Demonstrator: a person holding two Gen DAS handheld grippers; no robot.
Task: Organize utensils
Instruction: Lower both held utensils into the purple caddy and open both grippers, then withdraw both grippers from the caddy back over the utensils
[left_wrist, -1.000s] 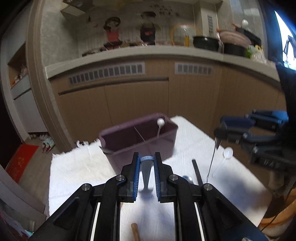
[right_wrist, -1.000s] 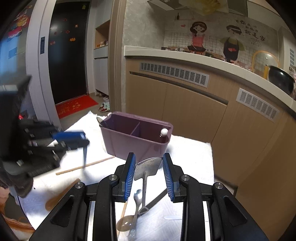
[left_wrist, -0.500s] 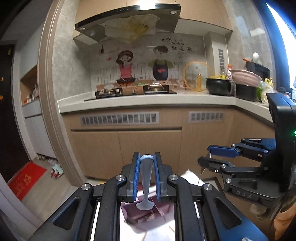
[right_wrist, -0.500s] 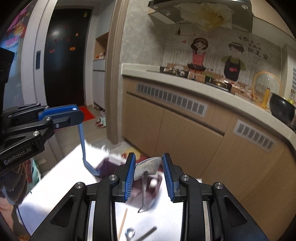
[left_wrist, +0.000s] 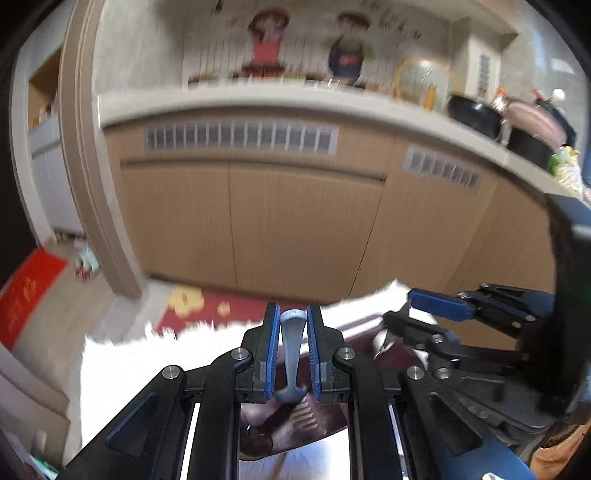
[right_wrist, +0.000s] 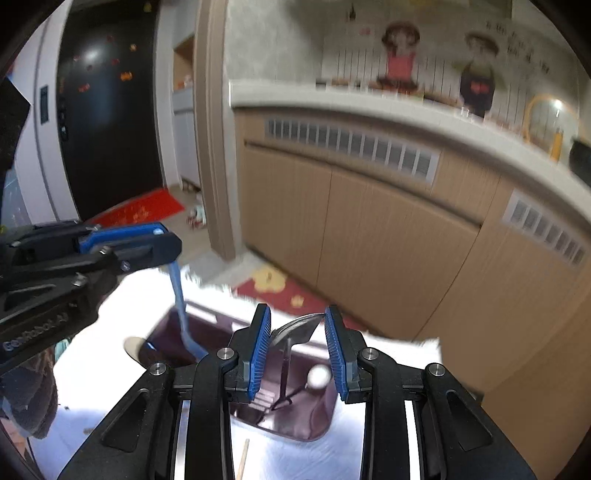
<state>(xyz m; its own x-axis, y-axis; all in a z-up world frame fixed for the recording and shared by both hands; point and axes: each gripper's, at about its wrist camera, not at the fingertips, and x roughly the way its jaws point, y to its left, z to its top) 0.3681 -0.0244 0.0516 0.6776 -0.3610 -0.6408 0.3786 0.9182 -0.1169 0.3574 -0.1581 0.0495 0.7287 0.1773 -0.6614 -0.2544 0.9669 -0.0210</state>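
Your left gripper (left_wrist: 291, 354) has its blue-padded fingers (left_wrist: 271, 350) pinched in on the grey-blue utensil handle (left_wrist: 293, 354), which sits upright between the pads just below the middle of the left wrist frame, its wide end up top and the flared bottom end poking out near the finger bases. In the right wrist view you can see that same tool from the side: the blue utensil (right_wrist: 181, 302) hangs down out of your left gripper (right_wrist: 162, 243) at the left of the frame, and its lower end dips into the left part of the purple utensil bin (right_wrist: 207, 332). Your right gripper (right_wrist: 297, 343) has its fingers (right_wrist: 258, 350) set wider, clamped on the edges of a metal spatula head (right_wrist: 295, 330), with the thin shaft dropping straight down into the bin's right side, next to a white ball-topped utensil (right_wrist: 319, 376) standing in there. From the left wrist view your right gripper (left_wrist: 406, 317) comes in from the right edge, roughly level, nose pointing left over the bin (left_wrist: 295, 432). The bin sits on a white cloth (left_wrist: 147, 362) covering the bench, low in both frames, with a wooden stick (right_wrist: 243, 458) lying on the cloth at the bottom edge. Both views are blurred, so finer details in the bin are mush.
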